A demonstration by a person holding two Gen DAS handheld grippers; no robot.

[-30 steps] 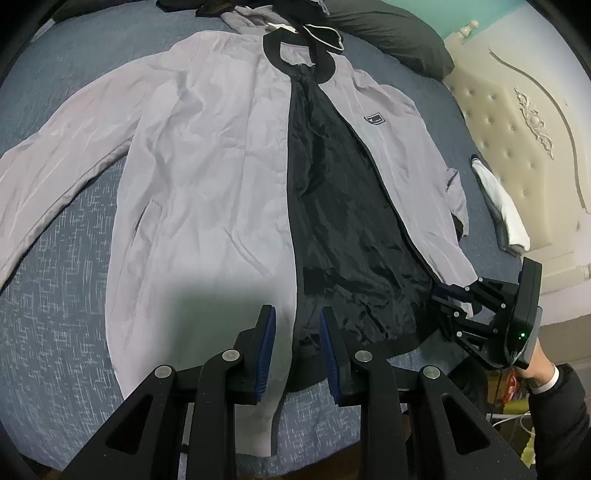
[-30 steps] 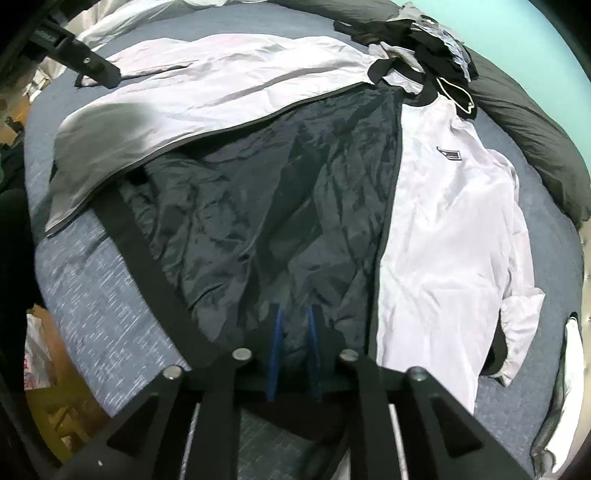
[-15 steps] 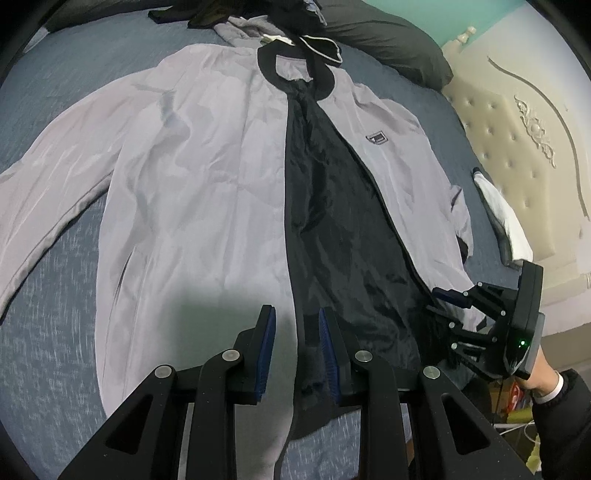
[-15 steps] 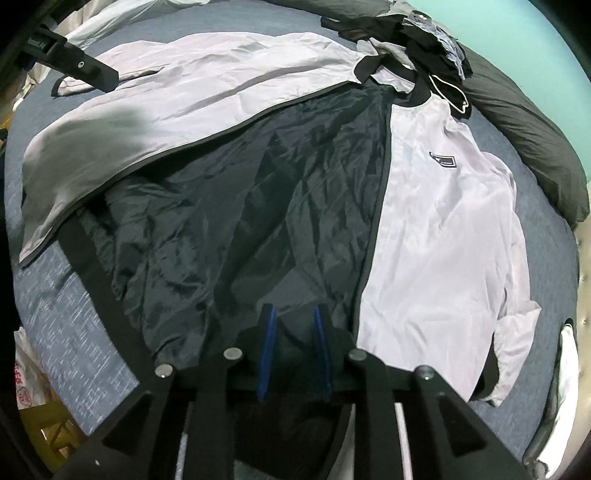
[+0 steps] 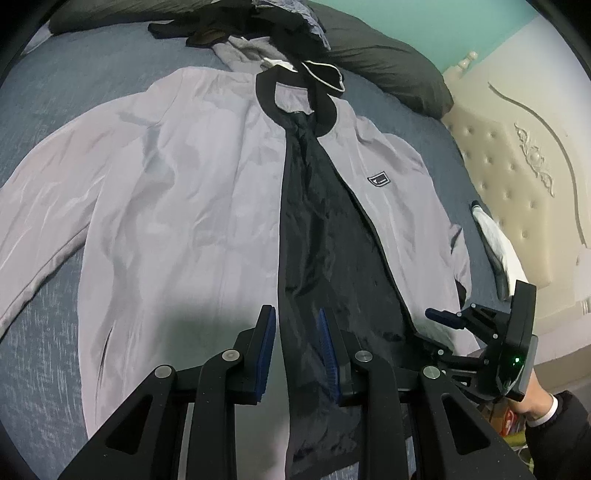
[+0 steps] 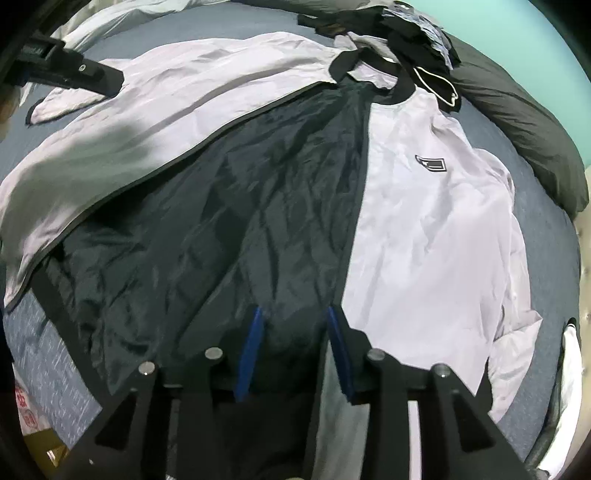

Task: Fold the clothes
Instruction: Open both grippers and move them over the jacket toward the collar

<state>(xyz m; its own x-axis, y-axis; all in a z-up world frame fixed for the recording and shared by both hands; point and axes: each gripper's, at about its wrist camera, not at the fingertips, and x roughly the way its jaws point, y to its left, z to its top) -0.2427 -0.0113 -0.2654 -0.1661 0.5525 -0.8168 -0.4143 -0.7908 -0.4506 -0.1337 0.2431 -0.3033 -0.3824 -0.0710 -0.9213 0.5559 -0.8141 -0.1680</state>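
A pale grey jacket (image 5: 177, 206) with a black collar lies front-up and unzipped on the blue bed (image 5: 48, 332), its black lining (image 6: 229, 221) showing down the middle. My left gripper (image 5: 295, 332) is open over the hem, and the zip edge of the left front panel runs between its blue pads. My right gripper (image 6: 295, 328) is open low over the lining, beside the zip edge of the logo panel (image 6: 424, 229). From the left wrist it appears at the jacket's lower right corner as the right gripper (image 5: 437, 332), held by a hand (image 5: 532, 400).
A dark pillow (image 5: 388, 70) and a heap of dark clothes (image 5: 280, 22) lie beyond the collar. A white cloth (image 5: 498, 251) rests at the bed's right edge beside a cream tufted headboard (image 5: 517, 155). Bags on the floor (image 6: 29, 413) show past the near bed edge.
Both grippers have moved forward and lower over the jacket's hem. The right gripper's jaws have spread wider. The jacket itself lies as before.
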